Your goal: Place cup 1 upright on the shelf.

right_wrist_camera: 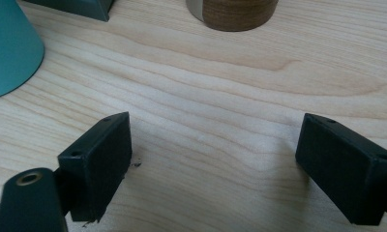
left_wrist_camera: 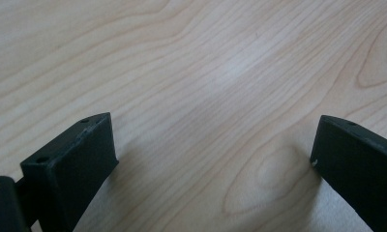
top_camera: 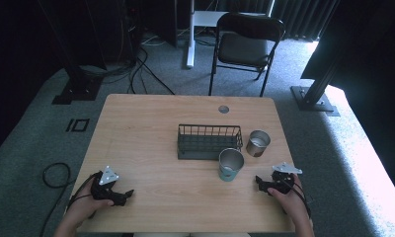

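The teal cup (top_camera: 231, 165) stands on the table (top_camera: 151, 148), just in front of the basket (top_camera: 209, 141), with the brown cup (top_camera: 258, 143) near on its right. The right claw (top_camera: 260, 181) rests near the teal cup, jaws spread and empty. The left claw (top_camera: 127, 195) rests well apart, also spread.

The table (top_camera: 151, 148) is pale, smooth matt wood grain. On it, the basket (top_camera: 209, 141) is dark wire; beside the basket, two cups (top_camera: 231, 164) (top_camera: 258, 143) show shiny metal insides. Gripper jaws look matt black plastic.
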Tool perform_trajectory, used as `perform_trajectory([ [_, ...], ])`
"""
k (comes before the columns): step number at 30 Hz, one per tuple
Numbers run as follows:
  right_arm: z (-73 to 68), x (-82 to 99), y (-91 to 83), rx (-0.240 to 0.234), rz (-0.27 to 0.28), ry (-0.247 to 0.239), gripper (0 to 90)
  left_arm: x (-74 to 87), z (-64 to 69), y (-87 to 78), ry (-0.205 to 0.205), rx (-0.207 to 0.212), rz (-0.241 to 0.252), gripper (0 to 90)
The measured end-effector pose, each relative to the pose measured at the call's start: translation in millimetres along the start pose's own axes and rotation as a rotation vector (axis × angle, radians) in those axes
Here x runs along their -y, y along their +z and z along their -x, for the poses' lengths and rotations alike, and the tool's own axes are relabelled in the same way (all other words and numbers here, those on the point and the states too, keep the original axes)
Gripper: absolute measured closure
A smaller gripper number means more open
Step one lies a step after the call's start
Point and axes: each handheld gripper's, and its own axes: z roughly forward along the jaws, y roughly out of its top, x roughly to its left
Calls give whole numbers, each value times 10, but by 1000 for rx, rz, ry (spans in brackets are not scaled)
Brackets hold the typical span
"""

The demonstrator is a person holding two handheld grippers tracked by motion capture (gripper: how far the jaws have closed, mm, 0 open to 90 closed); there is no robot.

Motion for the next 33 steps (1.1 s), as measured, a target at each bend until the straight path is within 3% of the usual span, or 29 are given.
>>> perform_trajectory([
  [14,0,0,0,0,0,0,124,-215,126,74,59,42,8,29],
  [25,0,0,0,0,0,0,124,-329,204,102,72,66,20,29],
  [33,0,0,0,0,0,0,124,-446,294,151,105,91,29,29],
])
